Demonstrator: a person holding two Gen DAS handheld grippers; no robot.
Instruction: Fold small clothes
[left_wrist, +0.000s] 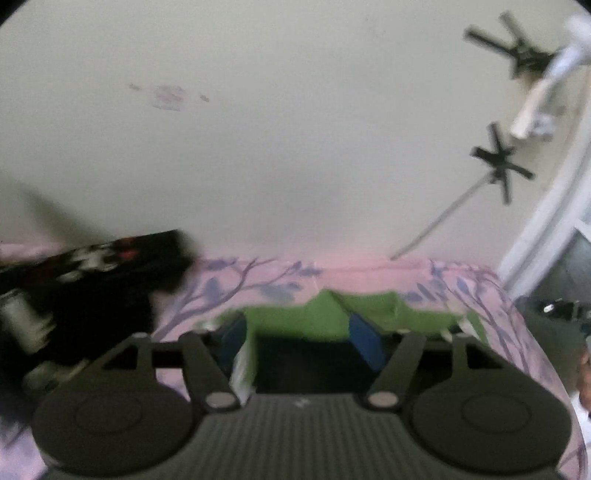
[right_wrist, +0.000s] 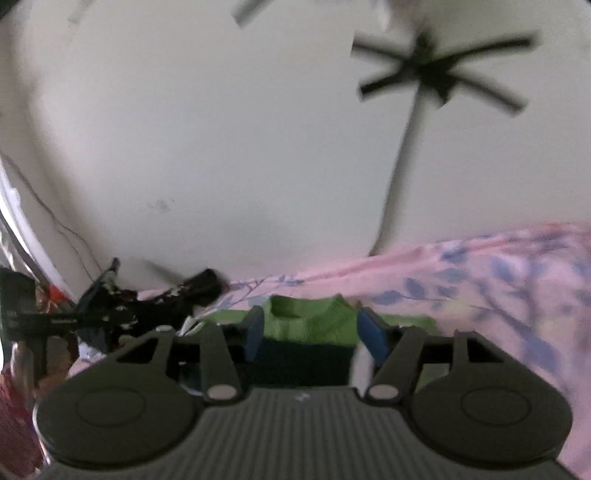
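Green garment (right_wrist: 310, 317) — soft knit, light, limp; grip at hem corners. Left gripper (left_wrist: 299, 343) and right gripper (right_wrist: 314, 332) both spread, nothing pinched.

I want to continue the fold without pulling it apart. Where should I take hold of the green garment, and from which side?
Probably by its ribbed neckline, coming from the near side, over the dark part: on the green garment that thicker edge faces the right gripper, whose blue fingers stand open on either side of it. The left gripper is also open and could take the flat edge beside it.
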